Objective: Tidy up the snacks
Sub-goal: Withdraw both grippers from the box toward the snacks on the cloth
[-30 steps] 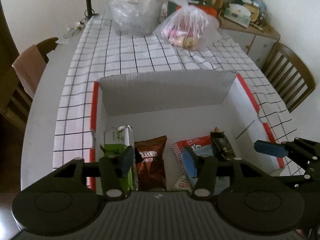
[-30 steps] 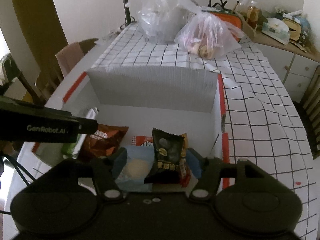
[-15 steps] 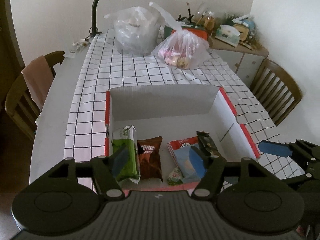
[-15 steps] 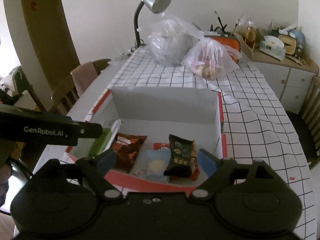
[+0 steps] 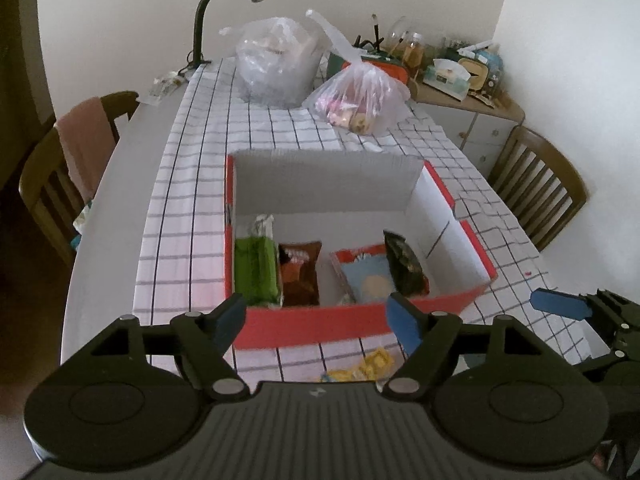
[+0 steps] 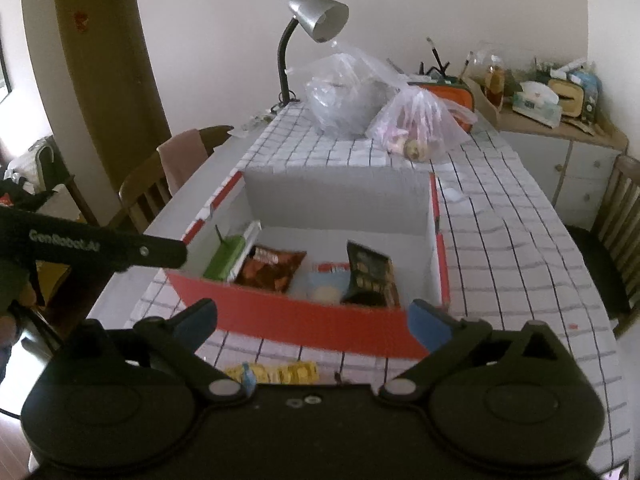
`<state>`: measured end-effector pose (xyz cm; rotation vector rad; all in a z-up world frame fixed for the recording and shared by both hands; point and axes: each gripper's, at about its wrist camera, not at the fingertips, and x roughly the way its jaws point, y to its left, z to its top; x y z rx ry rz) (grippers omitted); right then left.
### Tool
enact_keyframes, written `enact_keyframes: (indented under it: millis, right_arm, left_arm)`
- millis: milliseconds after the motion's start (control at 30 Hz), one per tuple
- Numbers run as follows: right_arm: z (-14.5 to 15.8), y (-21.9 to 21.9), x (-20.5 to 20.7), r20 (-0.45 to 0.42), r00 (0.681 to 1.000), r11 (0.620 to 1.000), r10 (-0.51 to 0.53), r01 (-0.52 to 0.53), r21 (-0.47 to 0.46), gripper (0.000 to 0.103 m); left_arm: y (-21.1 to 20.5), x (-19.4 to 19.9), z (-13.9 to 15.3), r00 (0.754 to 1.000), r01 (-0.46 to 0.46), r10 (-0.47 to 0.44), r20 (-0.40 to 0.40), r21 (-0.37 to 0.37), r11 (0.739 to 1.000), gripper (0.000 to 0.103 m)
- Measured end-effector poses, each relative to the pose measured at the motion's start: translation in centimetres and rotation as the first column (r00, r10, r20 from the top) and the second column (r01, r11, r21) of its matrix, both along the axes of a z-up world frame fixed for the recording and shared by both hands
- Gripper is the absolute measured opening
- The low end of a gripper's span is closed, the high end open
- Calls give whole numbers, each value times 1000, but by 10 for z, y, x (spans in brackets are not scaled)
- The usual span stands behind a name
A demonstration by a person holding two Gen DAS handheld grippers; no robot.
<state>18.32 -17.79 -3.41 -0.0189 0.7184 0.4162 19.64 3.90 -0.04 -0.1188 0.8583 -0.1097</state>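
- Left gripper (image 5: 316, 316) and right gripper (image 6: 312, 322) both spread wide, holding nothing, just short of the red box (image 5: 360, 320).
- Yellow snack packets (image 6: 280, 372) lie on the counter (image 6: 520, 260) before the box.
- Inside the box: green packet (image 5: 256, 272), brown packet (image 5: 300, 276), blue packet (image 5: 370, 280), dark packet (image 5: 404, 268).
- Beyond the box, two plastic bags (image 5: 360, 100).

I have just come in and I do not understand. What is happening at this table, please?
A person holding two grippers is sorting snacks into a red and white cardboard box. A green packet, a brown packet, a light blue packet and a dark packet lie inside. The left gripper and right gripper are open and empty, above yellow snacks outside the box.
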Motion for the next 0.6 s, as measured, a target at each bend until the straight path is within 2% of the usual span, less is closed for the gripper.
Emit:
enact_keyframes:
  millis: [300, 600]
  right_arm:
    - [-24, -12, -27, -57, 998, 1000, -8, 8, 0, 102]
    - [-48, -13, -40, -107, 994, 1000, 4, -5, -11, 102]
  left_arm:
    - [-1, -22, -27, 997, -19, 17, -71, -18, 1000, 77]
    - [-6, -32, -70, 980, -58, 44, -195, -66, 996, 77]
